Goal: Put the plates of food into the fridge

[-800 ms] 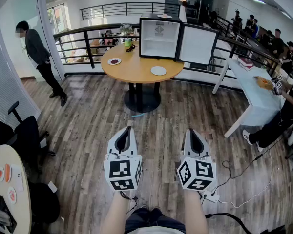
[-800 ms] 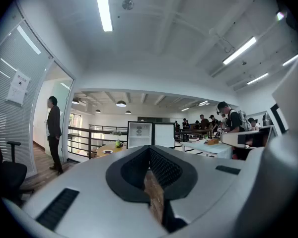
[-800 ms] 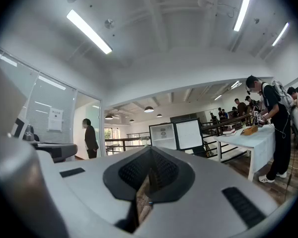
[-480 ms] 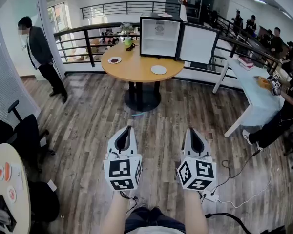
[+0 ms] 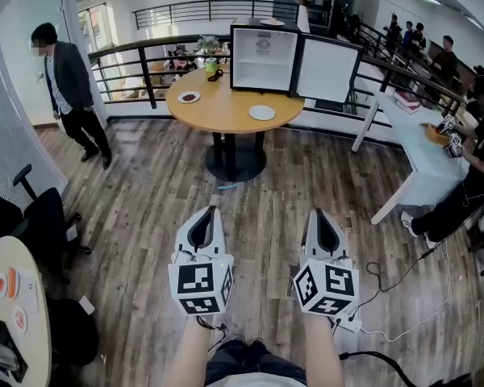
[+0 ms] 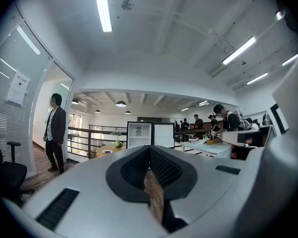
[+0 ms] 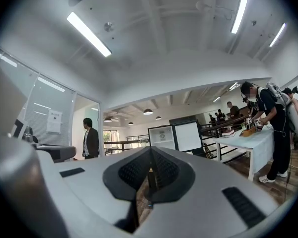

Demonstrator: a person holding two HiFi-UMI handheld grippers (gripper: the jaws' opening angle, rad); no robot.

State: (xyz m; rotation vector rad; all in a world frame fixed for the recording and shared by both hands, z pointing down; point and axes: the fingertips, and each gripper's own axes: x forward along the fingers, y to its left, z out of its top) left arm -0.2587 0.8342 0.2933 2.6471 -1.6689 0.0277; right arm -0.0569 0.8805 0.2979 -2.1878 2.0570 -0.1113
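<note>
Head view down a wooden floor toward a round table (image 5: 226,113). Well short of that table, nearest the viewer: left gripper (image 5: 210,216) and right gripper (image 5: 316,218), level and side by side, each with jaws pressed together and nothing between them.

On the table's far edge: a small fridge (image 5: 263,59), seemingly empty, with its door (image 5: 329,71) swung wide to the table's right. On the table's left side, near the rim: a plate of food (image 5: 189,98). On the table's near-right side, in front of the fridge: a white plate (image 5: 262,114), contents too small to tell. Left of the table: a person standing (image 5: 68,79). On the floor, well toward the viewer and right of the table: a loose black cable (image 5: 371,356).

Likely trouble from here, offered as a guess:
- Arriving at the table with jaws shut and nudging a plate instead of gripping it.
- Pushing the rim-side plate off the table's edge.
- Spilling food by pinching only one lip of a plate and letting it tilt.
- Clipping the open door on the way in.
- Catching a foot on the cable.
- Crossing paths with the person standing.
</note>
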